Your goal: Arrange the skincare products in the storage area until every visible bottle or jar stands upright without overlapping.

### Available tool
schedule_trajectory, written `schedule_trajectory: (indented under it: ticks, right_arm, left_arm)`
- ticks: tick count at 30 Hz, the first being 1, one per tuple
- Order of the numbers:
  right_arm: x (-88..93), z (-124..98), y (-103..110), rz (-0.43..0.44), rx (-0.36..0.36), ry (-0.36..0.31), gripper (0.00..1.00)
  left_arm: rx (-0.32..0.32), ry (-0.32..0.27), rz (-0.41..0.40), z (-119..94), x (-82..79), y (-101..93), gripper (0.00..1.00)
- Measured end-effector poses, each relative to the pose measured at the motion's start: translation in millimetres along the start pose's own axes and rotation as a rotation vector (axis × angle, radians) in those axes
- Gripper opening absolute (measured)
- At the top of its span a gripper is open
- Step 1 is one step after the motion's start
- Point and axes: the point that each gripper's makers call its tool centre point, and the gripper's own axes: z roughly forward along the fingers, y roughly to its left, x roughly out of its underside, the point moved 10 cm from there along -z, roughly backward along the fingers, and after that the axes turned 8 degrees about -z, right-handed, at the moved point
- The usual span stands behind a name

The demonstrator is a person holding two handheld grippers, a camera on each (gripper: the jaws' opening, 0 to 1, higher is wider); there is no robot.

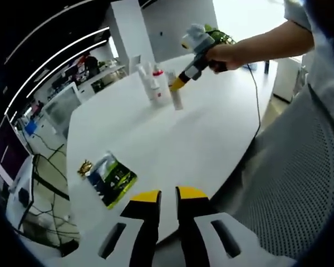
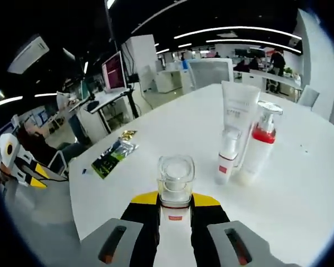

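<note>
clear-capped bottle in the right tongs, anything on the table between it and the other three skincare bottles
Nothing visible. The right tongs hold the clear-capped bottle; bare white table lies between it and the upright group: white tube, small white bottle, red-collared pump bottle.

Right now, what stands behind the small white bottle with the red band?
The tall white tube stands directly behind the small bottle, its lower part covered; the red-collared pump bottle stands beside them.

Three bottles (image 2: 242,136) clustered mid-table (image 2: 300,189), packet (image 2: 114,156) near the edge
</note>
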Motion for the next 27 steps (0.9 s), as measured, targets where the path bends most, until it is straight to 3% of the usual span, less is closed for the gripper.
schedule_trajectory:
  ticks: [13, 27]
  right_arm:
    - [6.6, 5.0, -19.4, -0.017, 0.066, 0.027, 0.13]
    - [10.0, 10.4, -41.7, 0.025, 0.128, 0.031, 0.14]
  left_arm:
    - [-0.004, 0.004, -0.004, 0.2, 0.9, 1.4, 0.08]
    - [-0.003, 0.012, 0.002, 1.3, 1.4, 0.9, 0.08]
